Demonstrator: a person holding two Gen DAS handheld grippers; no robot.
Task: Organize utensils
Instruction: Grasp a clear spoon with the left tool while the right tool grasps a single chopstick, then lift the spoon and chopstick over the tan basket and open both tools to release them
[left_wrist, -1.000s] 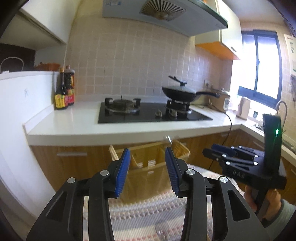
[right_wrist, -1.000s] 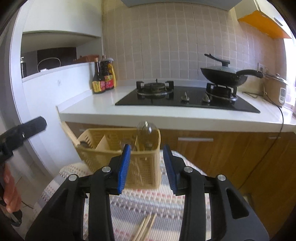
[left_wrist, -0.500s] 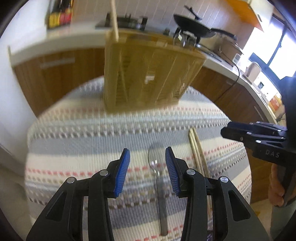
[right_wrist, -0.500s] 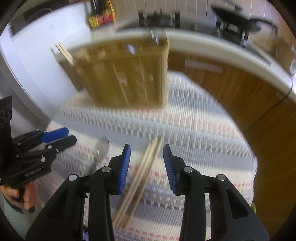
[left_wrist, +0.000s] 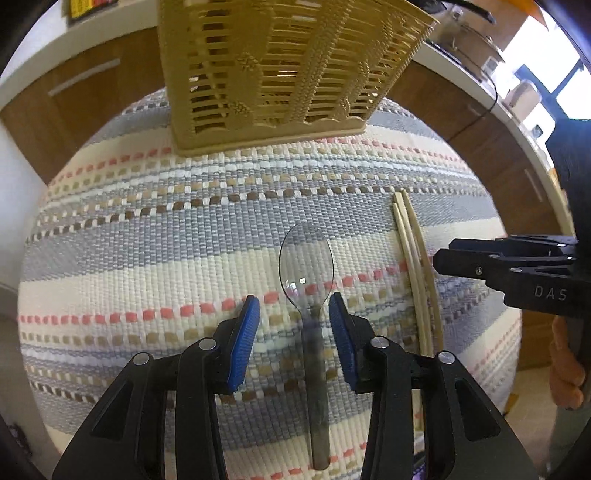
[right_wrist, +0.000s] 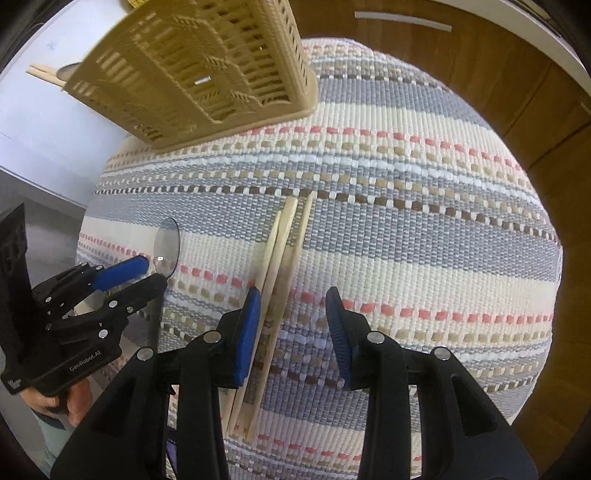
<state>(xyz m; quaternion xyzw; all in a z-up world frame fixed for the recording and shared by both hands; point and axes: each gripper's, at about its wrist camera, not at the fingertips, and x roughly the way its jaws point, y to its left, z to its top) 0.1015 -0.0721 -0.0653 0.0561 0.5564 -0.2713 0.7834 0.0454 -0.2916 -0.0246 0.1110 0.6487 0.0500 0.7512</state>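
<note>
A clear plastic spoon (left_wrist: 308, 280) lies flat on the striped woven cloth (left_wrist: 147, 236), bowl pointing away. My left gripper (left_wrist: 294, 314) is open and low over it, a pad on each side of the spoon's neck, not touching. Wooden chopsticks (left_wrist: 413, 273) lie to the spoon's right. In the right wrist view the chopsticks (right_wrist: 282, 266) run between my right gripper's fingers, close to the left pad (right_wrist: 251, 325); my right gripper (right_wrist: 293, 314) is open. The left gripper (right_wrist: 125, 277) and spoon bowl (right_wrist: 167, 245) show there too. A tan slotted utensil basket (left_wrist: 280, 66) stands at the cloth's far side.
The basket (right_wrist: 192, 70) holds chopsticks that poke out at its far left. Wooden cabinet fronts (right_wrist: 480, 74) and a white counter edge lie beyond the small cloth-covered table. The right gripper's body (left_wrist: 517, 273) hovers at the right of the left wrist view.
Both grippers have tipped down from facing the kitchen counter and dropped close to the cloth. The left now straddles the spoon, the right the chopsticks. Both stayed open.
</note>
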